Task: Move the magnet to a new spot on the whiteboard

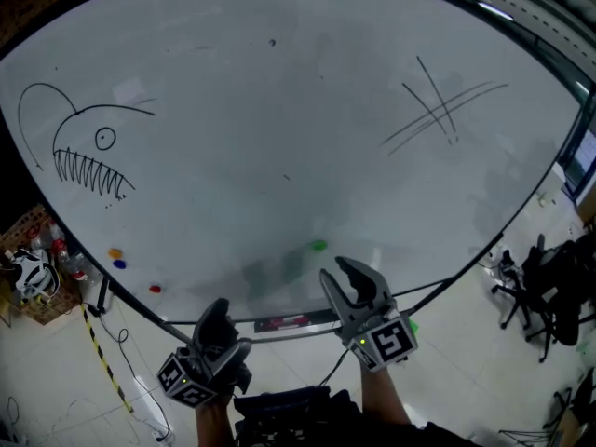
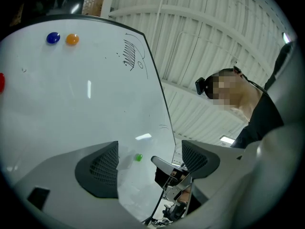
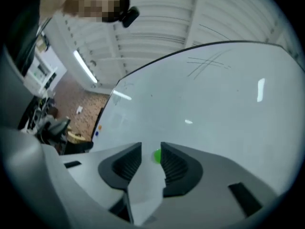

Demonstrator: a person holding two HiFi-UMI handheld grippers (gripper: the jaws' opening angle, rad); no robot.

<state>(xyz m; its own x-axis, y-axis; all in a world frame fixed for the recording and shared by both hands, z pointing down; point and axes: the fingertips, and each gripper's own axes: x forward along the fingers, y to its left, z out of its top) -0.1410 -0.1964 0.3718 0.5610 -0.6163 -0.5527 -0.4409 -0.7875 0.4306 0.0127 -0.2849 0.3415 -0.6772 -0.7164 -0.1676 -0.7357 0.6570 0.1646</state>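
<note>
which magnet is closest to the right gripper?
The green magnet, just ahead of the right gripper; the orange magnet, blue magnet and red magnet sit far left.

No legible words, numbers or brand names on the whiteboard (image 1: 279, 91), only hand-drawn marks: a toothy fish sketch (image 1: 84, 152) by its left edge and crossed lines (image 1: 438, 110) toward its upper right corner. Black-and-white square marker patterns, without letters or digits, on the cube (image 1: 184, 380) of the left gripper (image 1: 225, 319) and the cube (image 1: 391, 341) of the right gripper (image 1: 337, 271). Dark label strip (image 1: 293, 323) with a red patch under the board's bottom edge, too small to read.
</note>
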